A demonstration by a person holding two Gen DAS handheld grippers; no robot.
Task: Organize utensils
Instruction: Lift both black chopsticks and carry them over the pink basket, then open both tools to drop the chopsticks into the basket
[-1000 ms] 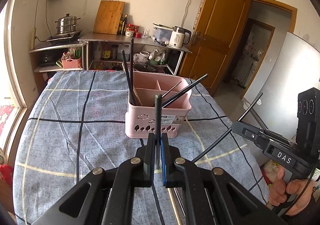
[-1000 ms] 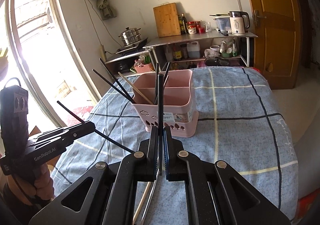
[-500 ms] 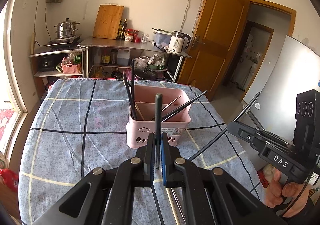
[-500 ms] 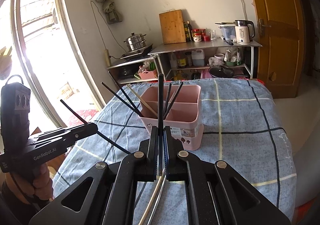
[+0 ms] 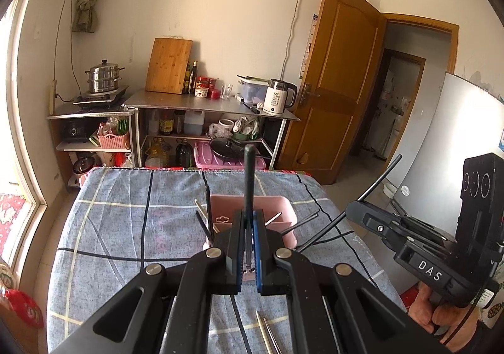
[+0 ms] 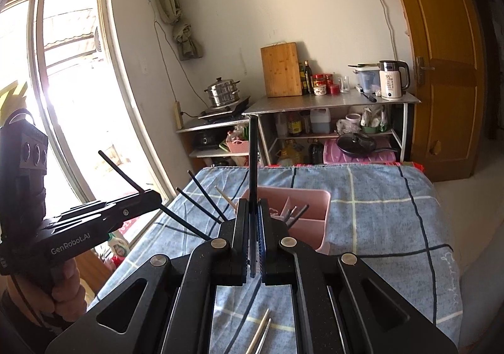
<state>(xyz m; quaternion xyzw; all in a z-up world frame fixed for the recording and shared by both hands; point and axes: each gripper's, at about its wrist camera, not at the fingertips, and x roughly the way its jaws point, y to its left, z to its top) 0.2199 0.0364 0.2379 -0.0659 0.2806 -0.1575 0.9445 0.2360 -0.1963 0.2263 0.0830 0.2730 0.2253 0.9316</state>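
Two hand-held grippers hover over a worktop point(image 5: 110, 228) covered in a blue-grey checked cloth. Nearest the cameras, a pair of pale metal chopsticks point(image 5: 267, 335) lies flat on the cloth just below the grippers, beside a thin dark stick.

The left gripper point(image 5: 249, 246) has its jaws closed on a single black chopstick point(image 5: 248, 177), which stands upright between them. The right gripper point(image 6: 254, 240) likewise has its jaws clamped on another black chopstick point(image 6: 253, 165), also upright. Each gripper appears at the edge of the other's view, its stick angled through the jaws – the right gripper at the right of the left wrist view, the left gripper at the left of the right wrist view, each with the person's hand point(image 6: 63, 291) wrapped round the handle.

Just beyond the jaws sits a pink utensil basket point(image 6: 315, 206) with inner dividers, resting on the cloth. Several black chopsticks point(image 6: 201, 196) and a lighter wooden one lean out of its left side, and a few more lean out of its right compartment.

Farther off, against the far wall – a metal shelf unit point(image 5: 214, 101) carries a wooden cutting board point(image 5: 168, 65), a white kettle point(image 5: 278, 97) and bottles, with a steel steamer pot point(image 5: 102, 76) to the left. A wooden door point(image 5: 340, 76) stands open at the right.
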